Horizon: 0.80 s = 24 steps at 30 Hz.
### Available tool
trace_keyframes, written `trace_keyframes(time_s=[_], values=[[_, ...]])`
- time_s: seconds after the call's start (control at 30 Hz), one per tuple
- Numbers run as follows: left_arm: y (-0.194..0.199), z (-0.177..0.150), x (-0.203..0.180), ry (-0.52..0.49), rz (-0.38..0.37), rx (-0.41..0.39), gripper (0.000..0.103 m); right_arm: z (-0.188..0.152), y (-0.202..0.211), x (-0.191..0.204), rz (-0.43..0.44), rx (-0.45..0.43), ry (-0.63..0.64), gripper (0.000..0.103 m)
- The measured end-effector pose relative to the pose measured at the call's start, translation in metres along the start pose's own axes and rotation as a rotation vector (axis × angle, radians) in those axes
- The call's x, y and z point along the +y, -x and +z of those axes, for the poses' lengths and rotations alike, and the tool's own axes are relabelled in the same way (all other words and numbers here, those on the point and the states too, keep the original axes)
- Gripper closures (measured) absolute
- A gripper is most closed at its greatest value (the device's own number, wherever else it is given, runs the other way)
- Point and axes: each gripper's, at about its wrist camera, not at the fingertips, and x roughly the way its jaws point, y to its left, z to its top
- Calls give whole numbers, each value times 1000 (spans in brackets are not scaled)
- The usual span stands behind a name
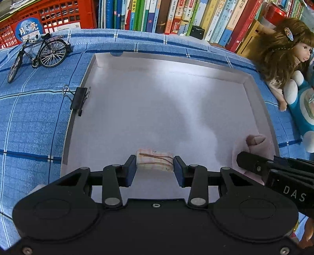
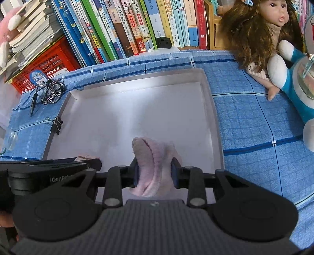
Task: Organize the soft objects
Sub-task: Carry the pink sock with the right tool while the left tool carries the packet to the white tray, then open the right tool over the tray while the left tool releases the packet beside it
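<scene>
Item: left gripper [image 1: 154, 166], bracketing a small folded cloth [image 1: 155, 162], cream with orange stripes; both blue pads are sitting at the bundle's short ends and appear to be pressing it, so the bundle's long axis is running straight across from pad to pad. The cloth is lying directly ahead of this gripper, at the near edge of the tray floor, and this gripper is the nearer one to it. Item: right gripper [image 2: 155, 172], closing on a pink fleecy cloth [image 2: 151, 157], which is bunching up between the pads and standing out forward over the tray, its loose end drooping toward the camera. The two grippers are working side by side, the right one just to the right of the left. Surface: shallow silver tray [image 1: 259, 109], otherwise bare, resting on a blue checked sheet [image 1: 31, 125]. Surroundings: binder clip [image 1: 78, 100] lying on the tray's left rim, model bicycle [image 1: 39, 55] beyond it, row of books [image 1: 176, 15] along the back, doll [image 2: 265, 35] and blue plush toy [image 2: 300, 82] lying at the right.
</scene>
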Motion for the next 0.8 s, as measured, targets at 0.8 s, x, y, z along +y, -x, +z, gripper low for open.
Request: trace_keyframes(time_s=[0.8], values=[[150, -62, -5, -122, -147, -316, 25, -46, 135, 13, 55, -324, 137, 22]])
